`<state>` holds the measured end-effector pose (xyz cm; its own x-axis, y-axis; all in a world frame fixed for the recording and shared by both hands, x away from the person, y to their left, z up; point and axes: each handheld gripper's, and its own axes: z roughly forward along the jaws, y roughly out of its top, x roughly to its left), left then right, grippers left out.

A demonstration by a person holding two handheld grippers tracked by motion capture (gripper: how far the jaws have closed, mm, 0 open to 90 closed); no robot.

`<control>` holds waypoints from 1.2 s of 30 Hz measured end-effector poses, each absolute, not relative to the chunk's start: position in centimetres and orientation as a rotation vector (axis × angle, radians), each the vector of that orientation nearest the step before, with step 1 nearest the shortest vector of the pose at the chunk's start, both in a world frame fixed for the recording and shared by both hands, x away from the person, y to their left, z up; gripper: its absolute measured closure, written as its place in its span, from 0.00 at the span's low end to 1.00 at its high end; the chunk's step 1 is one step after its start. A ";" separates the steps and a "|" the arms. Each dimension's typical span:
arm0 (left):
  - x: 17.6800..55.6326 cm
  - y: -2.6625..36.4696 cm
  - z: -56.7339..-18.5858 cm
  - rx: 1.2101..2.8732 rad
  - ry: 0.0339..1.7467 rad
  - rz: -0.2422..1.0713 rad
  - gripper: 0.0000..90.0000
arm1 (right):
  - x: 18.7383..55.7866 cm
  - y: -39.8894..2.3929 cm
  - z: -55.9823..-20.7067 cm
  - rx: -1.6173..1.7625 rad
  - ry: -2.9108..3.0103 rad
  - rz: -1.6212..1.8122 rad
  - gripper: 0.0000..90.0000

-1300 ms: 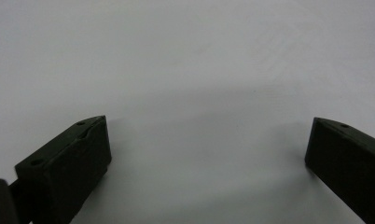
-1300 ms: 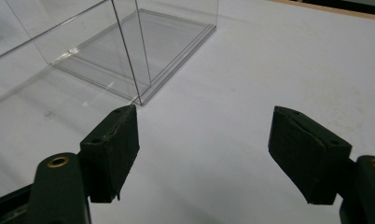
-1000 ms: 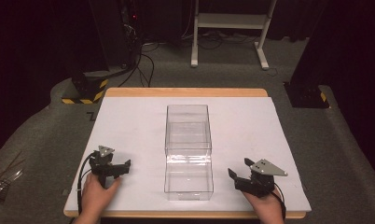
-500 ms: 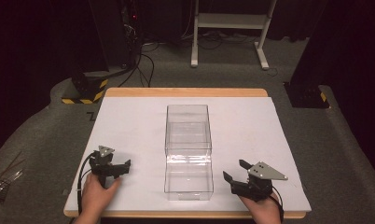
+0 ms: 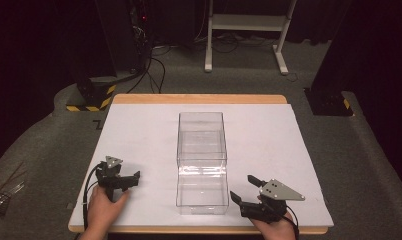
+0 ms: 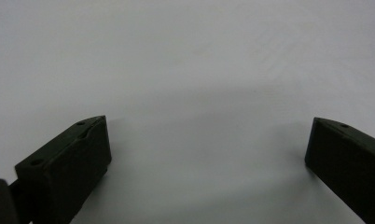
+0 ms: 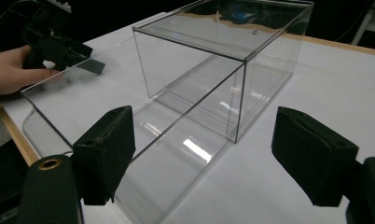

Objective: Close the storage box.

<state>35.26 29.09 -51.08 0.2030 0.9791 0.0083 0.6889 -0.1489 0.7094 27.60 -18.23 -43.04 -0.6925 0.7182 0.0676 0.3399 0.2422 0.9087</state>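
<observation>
- Your right gripper (image 5: 248, 191), jaws spread and empty, sits just right of the clear box (image 5: 201, 162) mid-table, nearest its near end.
- The box's long axis runs away from you.
- Your left gripper (image 5: 130, 179), jaws also apart, stands farther off.

- The left gripper (image 6: 209, 144) has its two black jaws spread wide, one at lower left, one at lower right.
- Bare white table surface (image 6: 185, 60) lies between and beyond them.
</observation>
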 end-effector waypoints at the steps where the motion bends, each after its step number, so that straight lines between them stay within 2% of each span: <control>1: 35.3 29.1 -51.1 1.908 1.547 0.653 0.01 | 27.6 -18.2 -43.0 0.973 2.158 1.435 0.24; 36: 35.3 29.1 -51.1 1.908 1.547 0.654 0.01 | 26.8 -15.6 -44.6 0.886 2.308 1.428 0.20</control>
